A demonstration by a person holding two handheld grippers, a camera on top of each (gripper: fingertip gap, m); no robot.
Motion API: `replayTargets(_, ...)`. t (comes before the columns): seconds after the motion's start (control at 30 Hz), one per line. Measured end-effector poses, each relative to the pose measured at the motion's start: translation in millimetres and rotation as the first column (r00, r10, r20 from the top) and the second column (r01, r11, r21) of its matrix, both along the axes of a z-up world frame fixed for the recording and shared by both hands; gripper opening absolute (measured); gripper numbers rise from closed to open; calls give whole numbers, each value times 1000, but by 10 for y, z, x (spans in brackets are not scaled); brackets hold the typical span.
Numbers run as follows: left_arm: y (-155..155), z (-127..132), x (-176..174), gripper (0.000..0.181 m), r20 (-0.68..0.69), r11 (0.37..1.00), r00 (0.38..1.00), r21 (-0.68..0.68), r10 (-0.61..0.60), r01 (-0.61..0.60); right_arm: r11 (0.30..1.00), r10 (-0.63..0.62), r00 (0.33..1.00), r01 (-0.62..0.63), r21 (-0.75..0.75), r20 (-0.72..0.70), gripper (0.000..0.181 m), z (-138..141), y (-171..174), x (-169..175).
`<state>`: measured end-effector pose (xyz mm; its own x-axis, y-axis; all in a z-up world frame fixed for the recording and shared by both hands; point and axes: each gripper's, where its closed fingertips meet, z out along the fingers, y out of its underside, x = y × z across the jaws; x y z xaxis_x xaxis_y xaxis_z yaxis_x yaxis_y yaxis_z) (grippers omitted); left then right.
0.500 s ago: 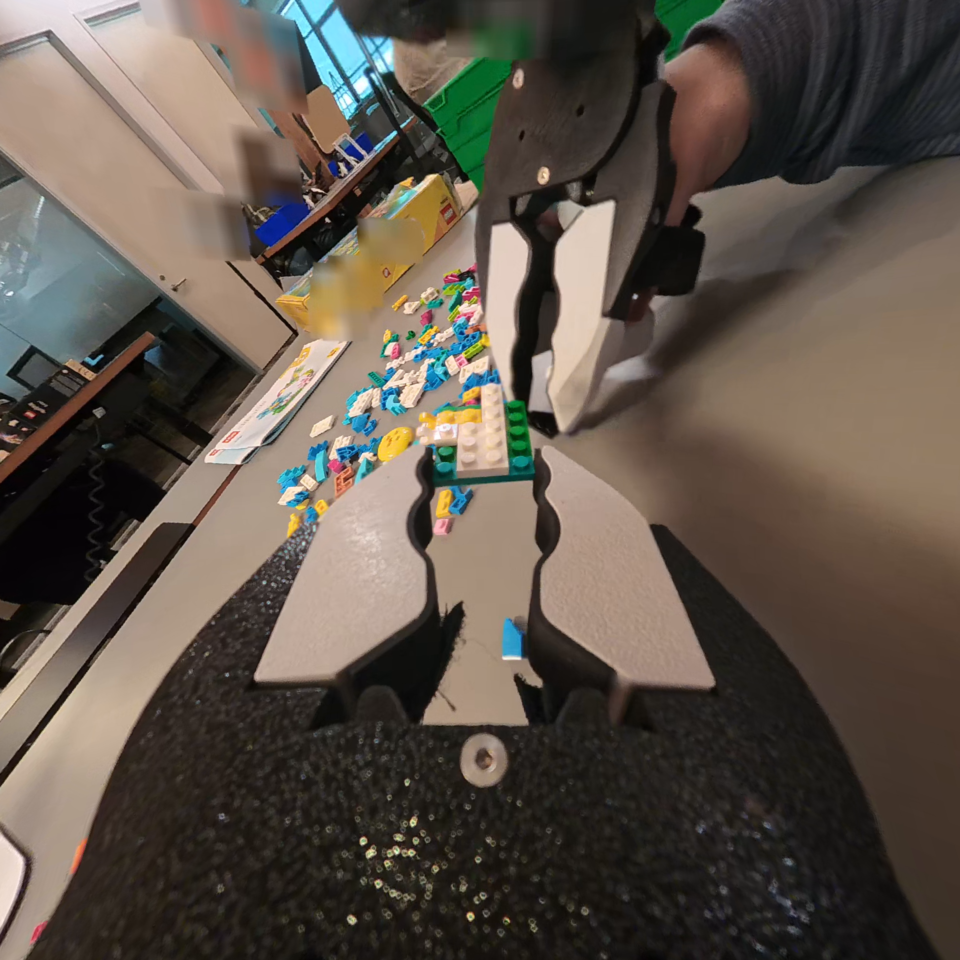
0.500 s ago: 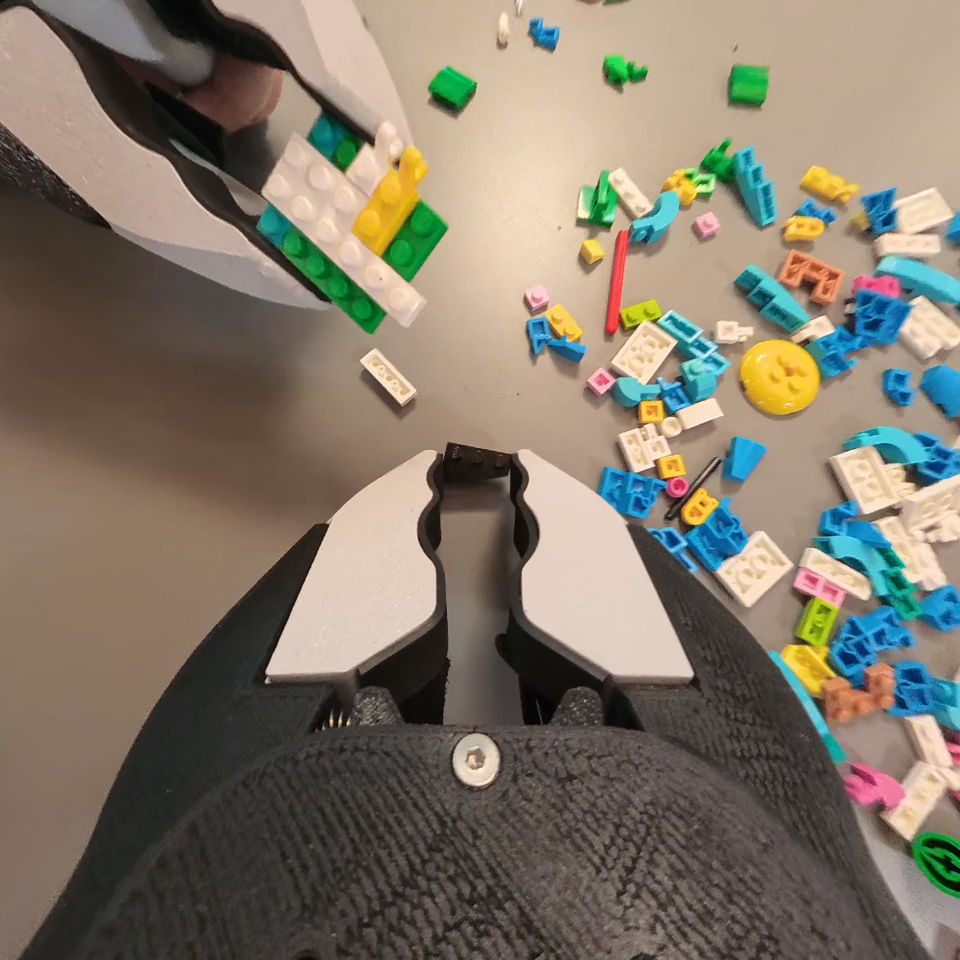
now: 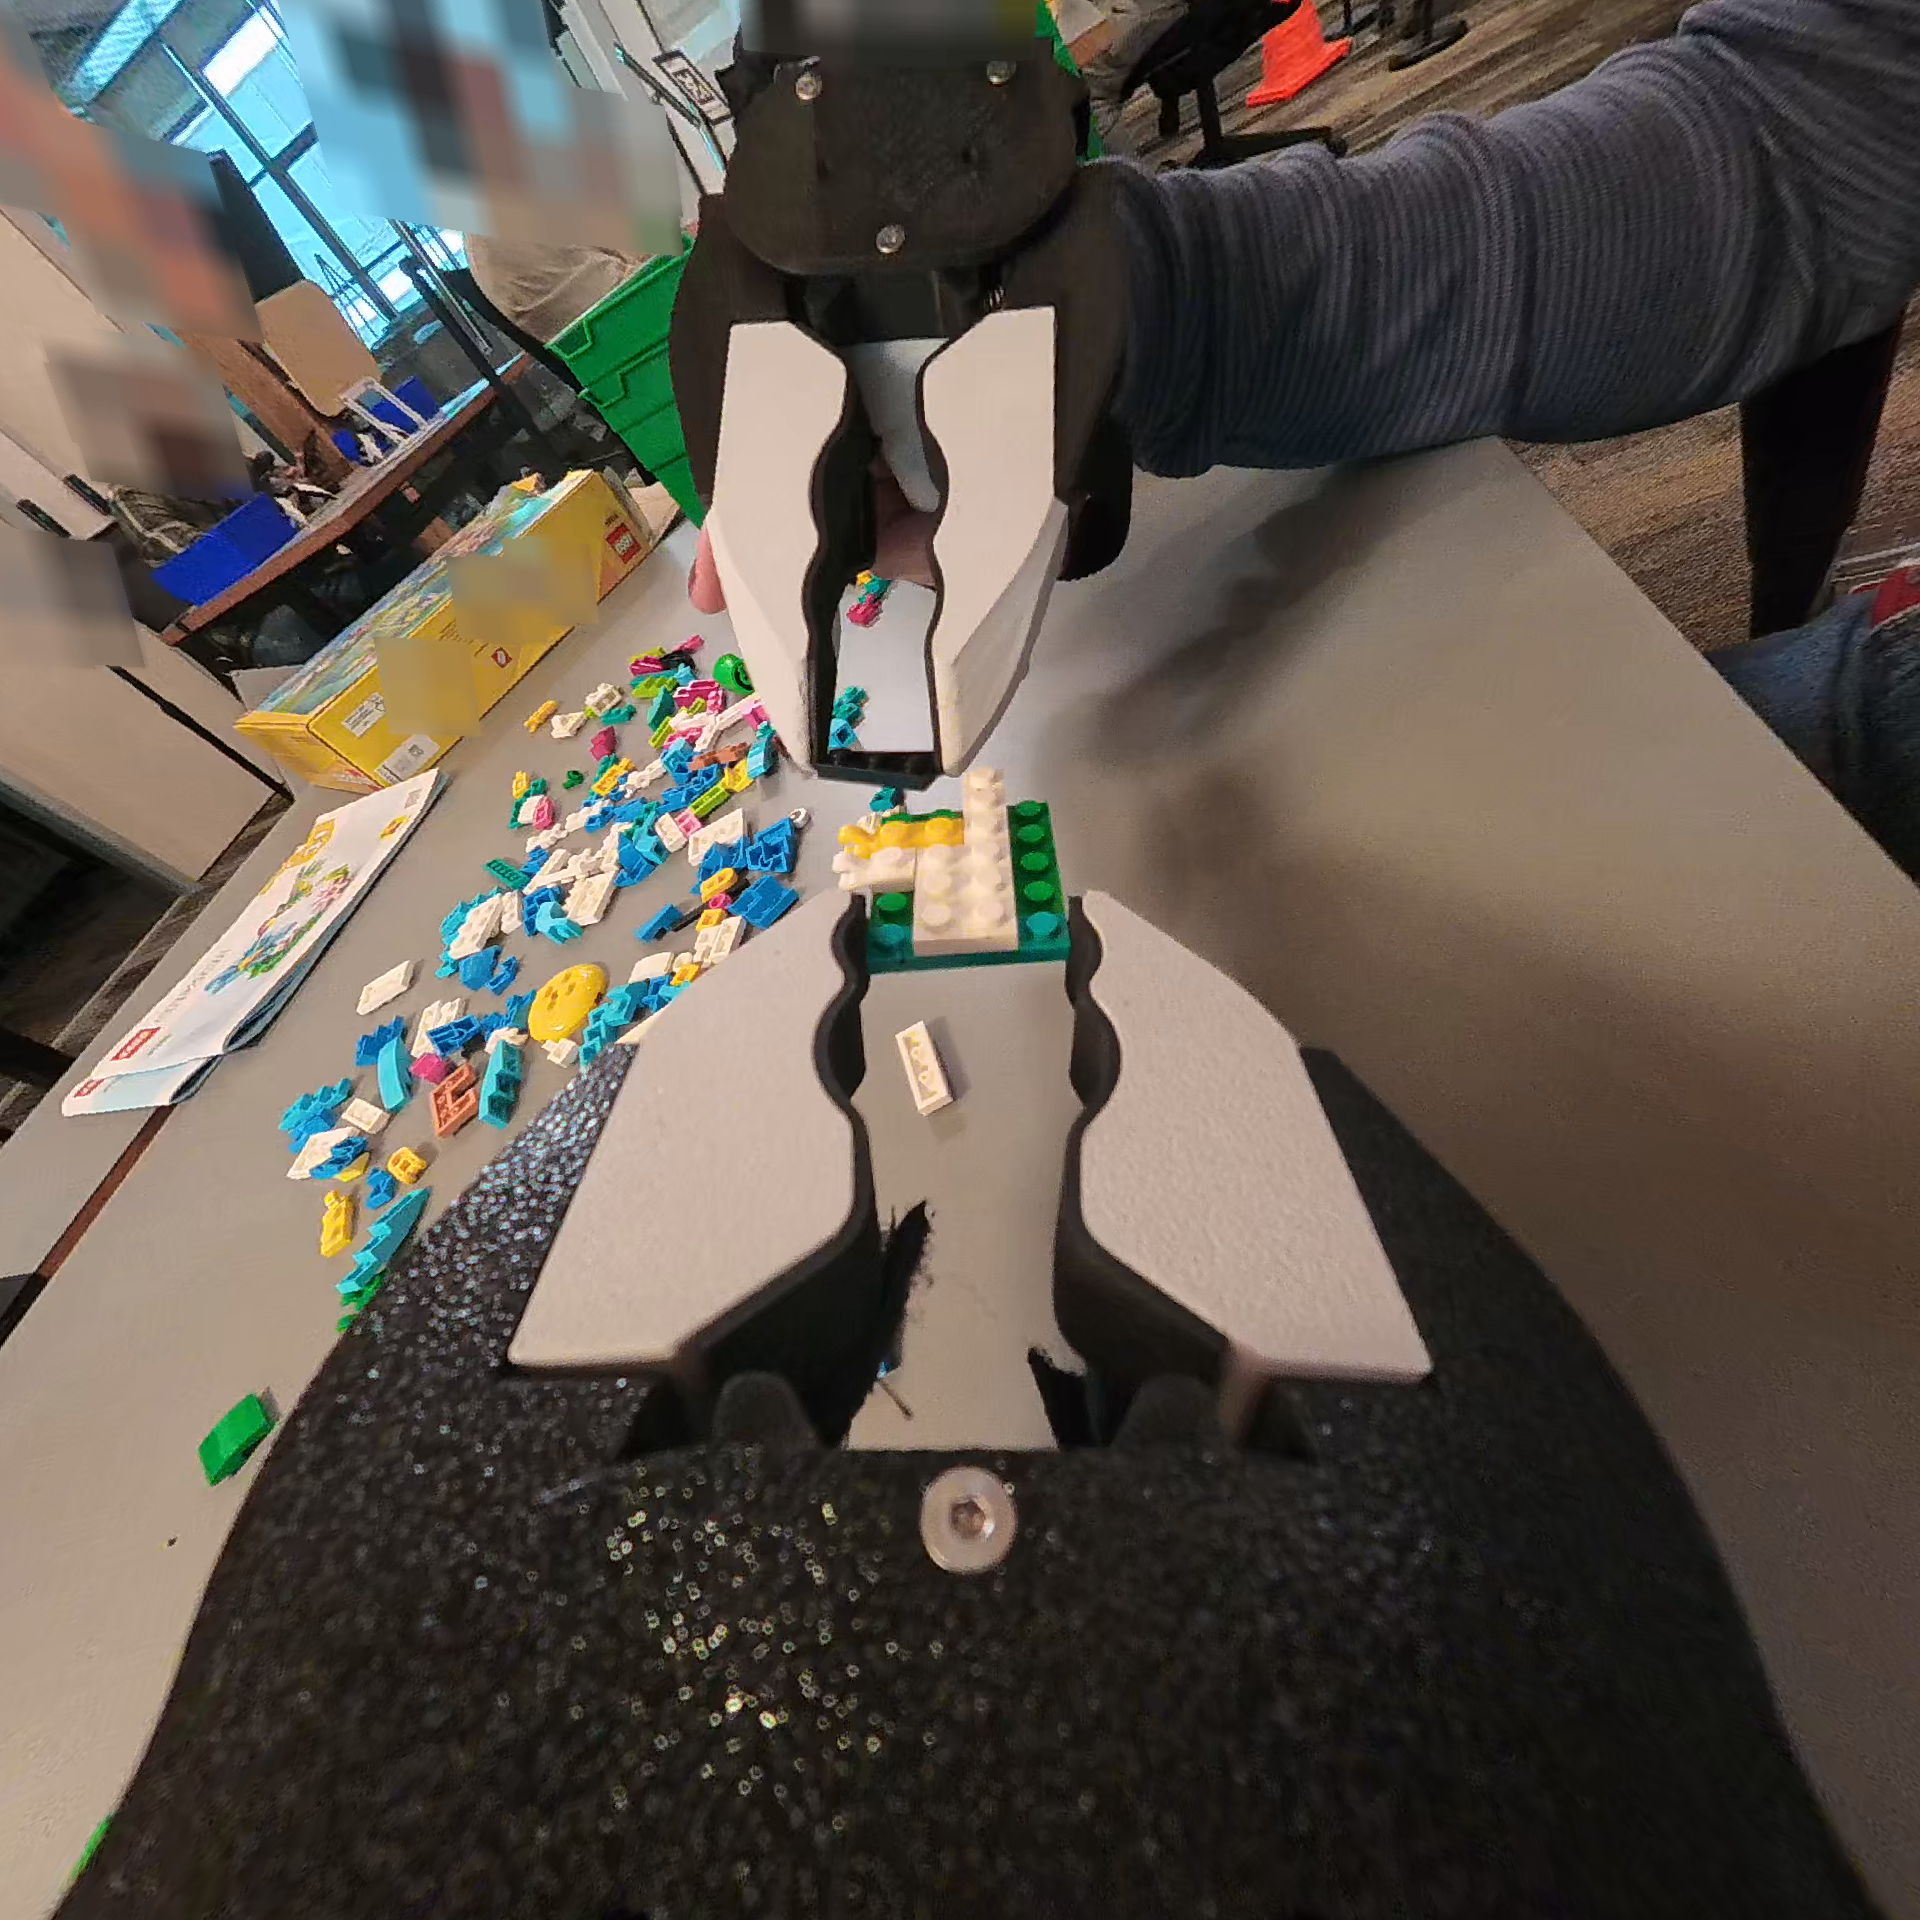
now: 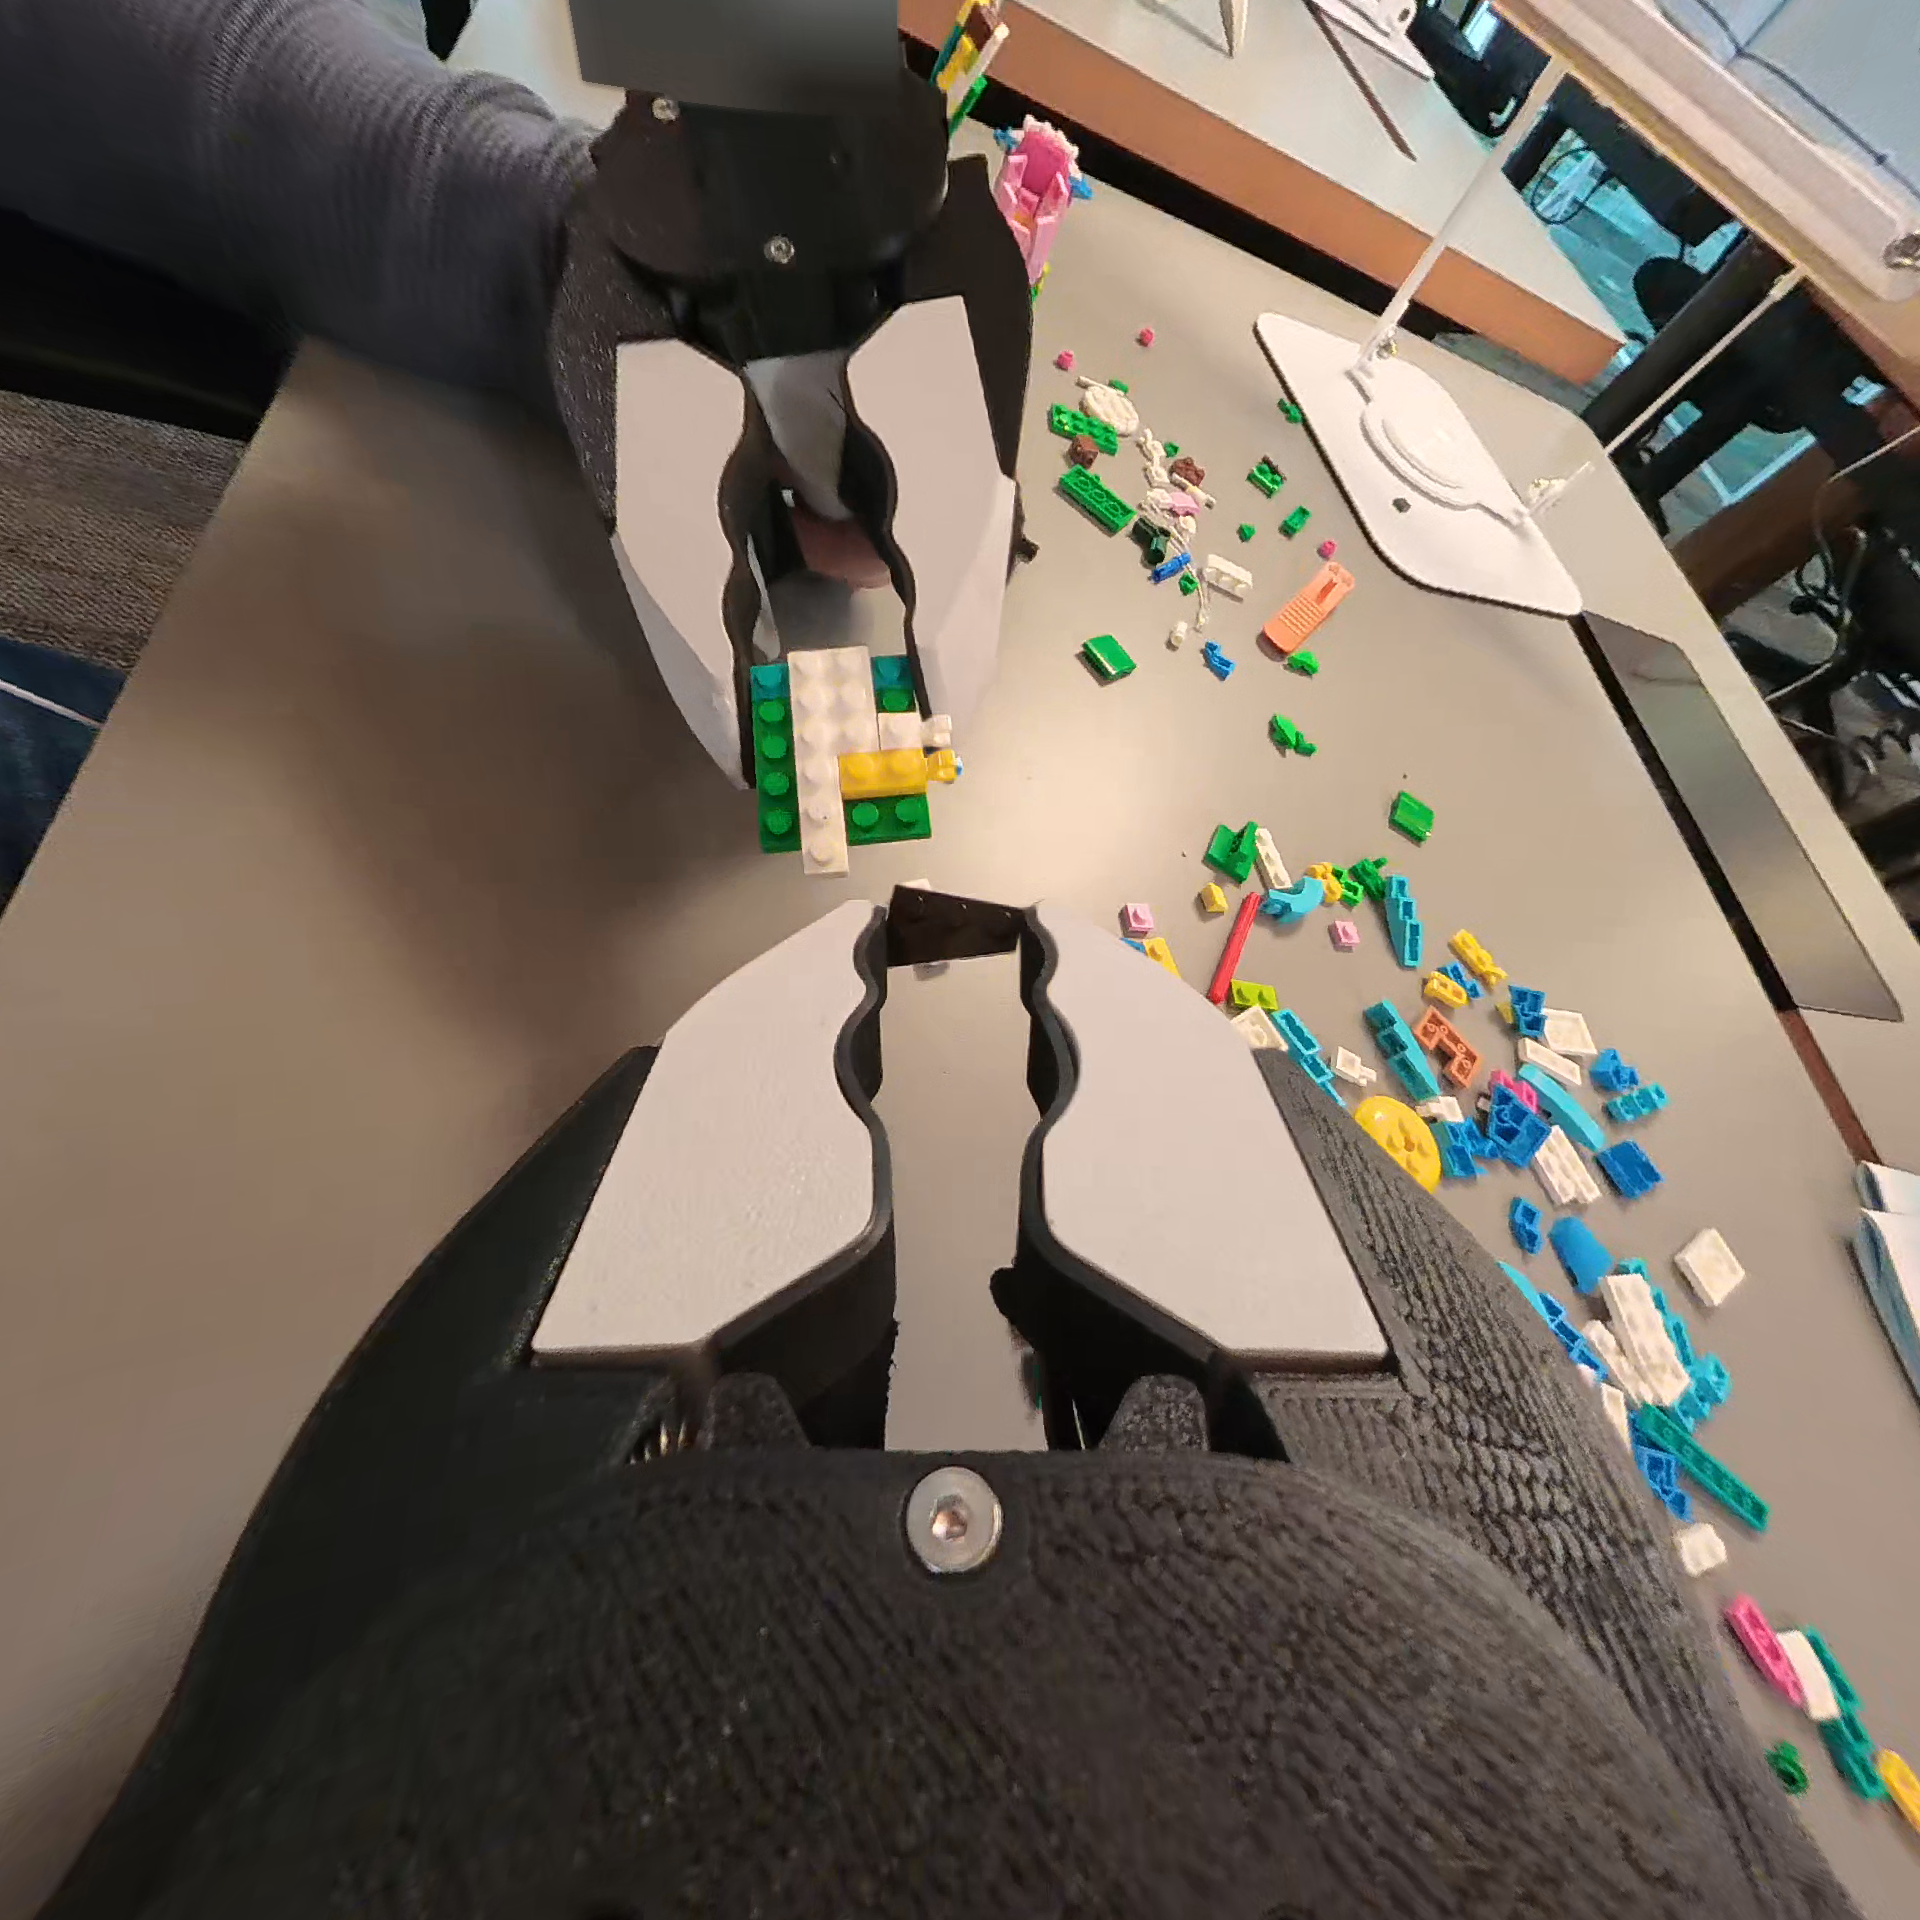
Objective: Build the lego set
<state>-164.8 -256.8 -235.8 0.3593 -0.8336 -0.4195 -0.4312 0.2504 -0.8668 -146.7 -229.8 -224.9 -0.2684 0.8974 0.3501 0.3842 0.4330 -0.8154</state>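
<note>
My left gripper point(image 3: 966, 925) is shut on a partly built Lego assembly point(image 3: 977, 883): a green and teal base plate with white and yellow bricks on top. It holds the assembly above the grey table point(image 3: 1403, 831). My right gripper point(image 4: 951, 920) is shut on a small black plate point(image 4: 951, 935). The two grippers face each other tip to tip. In the left wrist view the right gripper point(image 3: 878, 753) holds the black plate point(image 3: 878, 769) just beyond the assembly's far end, apart from it. In the right wrist view the left gripper point(image 4: 836, 727) holds the assembly point(image 4: 821, 790).
A loose white plate point(image 3: 925, 1065) lies on the table under my left gripper. A spread of loose bricks point(image 4: 1507, 1091) covers the table beside me. A yellow box point(image 3: 447, 634) and an instruction booklet point(image 3: 260, 935) lie beyond it. A white stand base point(image 4: 1423, 468) and an orange brick separator point(image 4: 1309, 608) lie farther off. Tip to tip, the grippers are about 4 centimetres apart. Left tips and right tips are each some 30 centimetres from the orange brick separator point(image 4: 1309, 608).
My right gripper has swung from pointing down at the table to facing my left gripper head on. The black plate now sits near the assembly's end. Both grips are unchanged.
</note>
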Motion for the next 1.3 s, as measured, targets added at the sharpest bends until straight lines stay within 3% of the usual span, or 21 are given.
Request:
replayTargets(0.03,4,-2,0,36,-2,1000,1000,3,4,-4,1000,-1,1000,1,2,0,23,0,2,0)
replayTargets(0.53,24,-58,14,36,-49,1000,999,8,23,-22,1000,-5,1000,5,-7,-8,23,16,6,3)
replayTargets(0.87,-22,-125,62,36,-79,998,997,-64,3,-8,991,99,993,-93,-99,61,23,-119,-164,34)
replayTargets(1.03,-44,-114,132,36,-72,998,997,-61,-9,4,985,131,990,-124,-124,54,23,-48,-199,54)
replayTargets(1.3,-39,126,273,36,72,999,997,32,14,-16,983,184,951,-177,-51,249,23,145,-242,152)
